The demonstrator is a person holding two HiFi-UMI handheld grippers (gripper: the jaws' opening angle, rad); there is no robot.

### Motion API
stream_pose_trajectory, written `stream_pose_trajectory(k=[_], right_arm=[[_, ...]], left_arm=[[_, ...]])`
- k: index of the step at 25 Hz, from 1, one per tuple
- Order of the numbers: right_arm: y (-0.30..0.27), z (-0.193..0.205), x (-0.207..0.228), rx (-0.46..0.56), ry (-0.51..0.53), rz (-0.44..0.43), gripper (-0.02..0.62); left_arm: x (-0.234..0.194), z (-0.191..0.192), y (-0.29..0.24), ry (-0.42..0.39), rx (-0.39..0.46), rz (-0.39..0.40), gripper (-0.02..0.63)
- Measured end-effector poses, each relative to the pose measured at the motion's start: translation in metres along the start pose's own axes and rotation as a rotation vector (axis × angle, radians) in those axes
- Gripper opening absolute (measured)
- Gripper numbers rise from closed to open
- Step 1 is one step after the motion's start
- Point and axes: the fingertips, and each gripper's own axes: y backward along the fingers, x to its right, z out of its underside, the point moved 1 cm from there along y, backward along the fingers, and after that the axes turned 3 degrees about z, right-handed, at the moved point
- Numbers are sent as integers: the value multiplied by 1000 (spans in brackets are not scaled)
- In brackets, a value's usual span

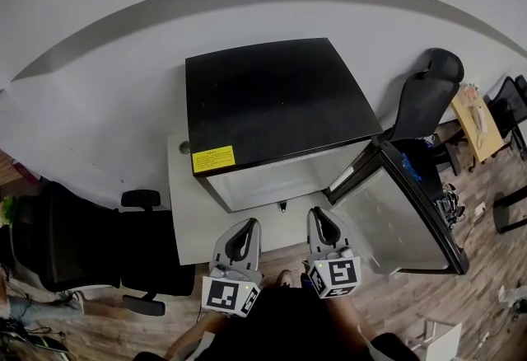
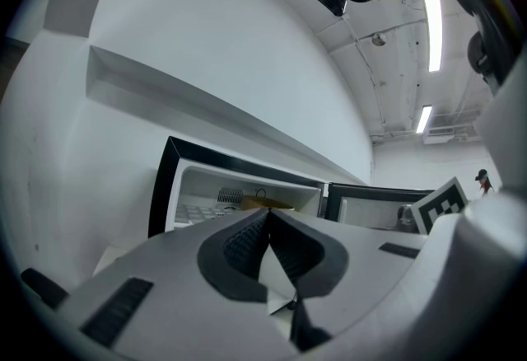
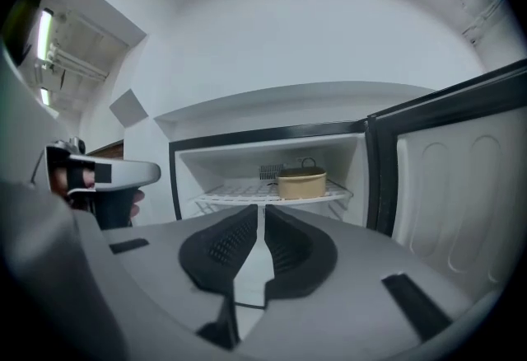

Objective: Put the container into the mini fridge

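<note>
The container (image 3: pixel 301 183), a low tan pot with a lid and a thin wire handle, sits on the white wire shelf (image 3: pixel 239 193) inside the mini fridge (image 1: pixel 272 104). It is straight ahead of the right gripper (image 3: pixel 261 209), a little to the right of its jaw line, and well apart from its tips. From the left gripper (image 2: pixel 268 215) only a tan sliver of it shows, ahead and just over the jaw tips. Both grippers hang side by side in front of the open cabinet, outside it. Each has its two dark ribbed jaws pressed together at the tips with nothing between them, so neither holds anything. The fridge door (image 1: pixel 395 211) stands swung wide, off to the right of the right gripper. The container therefore already lies where the task sentence wants it, though one moment cannot tell whether this task put it there. Judged from how things lie, the placing step looks complete and the hands are clear of the shelf. No grasp or carry seems called for. If the door is meant to be shut, which the task sentence does not ask, the right gripper is the nearer one. It would have to reach out to its right and push the door's free edge round toward the cabinet, while the left gripper keeps out of the opening.
</note>
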Motion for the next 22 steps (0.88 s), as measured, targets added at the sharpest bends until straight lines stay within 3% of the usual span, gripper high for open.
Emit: stream_pose_trajectory(k=[22], right_arm=[[8,1,2,-1,-8,3,23]], left_arm=[[8,2,-3,9,1,10,8]])
